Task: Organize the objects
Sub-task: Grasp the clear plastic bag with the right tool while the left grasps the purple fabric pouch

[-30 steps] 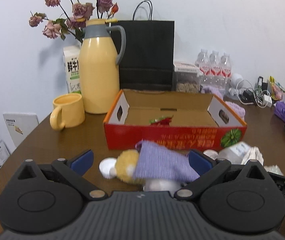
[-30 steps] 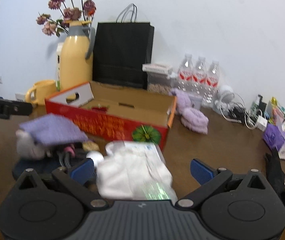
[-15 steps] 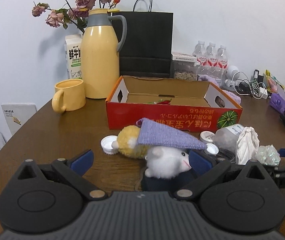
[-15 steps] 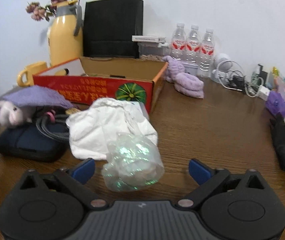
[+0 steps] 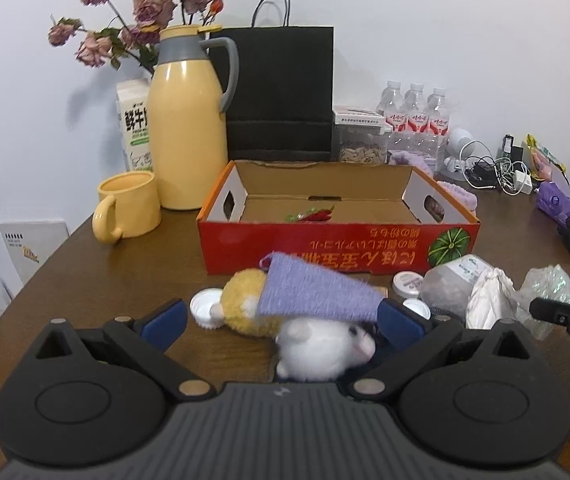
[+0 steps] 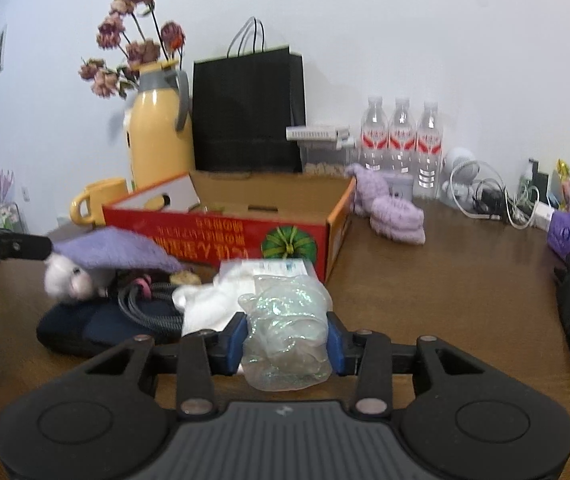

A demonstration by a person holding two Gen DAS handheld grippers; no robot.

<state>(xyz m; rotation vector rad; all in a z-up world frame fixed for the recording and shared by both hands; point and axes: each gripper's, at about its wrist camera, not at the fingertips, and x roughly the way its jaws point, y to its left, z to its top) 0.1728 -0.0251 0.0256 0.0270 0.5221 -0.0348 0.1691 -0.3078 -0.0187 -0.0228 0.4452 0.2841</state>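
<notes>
Right claw [image 6: 285,338] jaws, just closing, clamp crinkled plastic wad [image 6: 287,330] on counter [image 6: 445,292]; left claw [image 5: 281,318] apart.

Left gripper [image 5: 281,320] stands open over a white plush [image 5: 321,346] and purple cloth [image 5: 309,292], red box [image 5: 337,246] behind.

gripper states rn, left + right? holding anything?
Left gripper: open, jaws wide around the white plush toy, not pressing it.
Right gripper: jaws just closed onto the crumpled iridescent clear plastic wrap, gripping it.
</notes>
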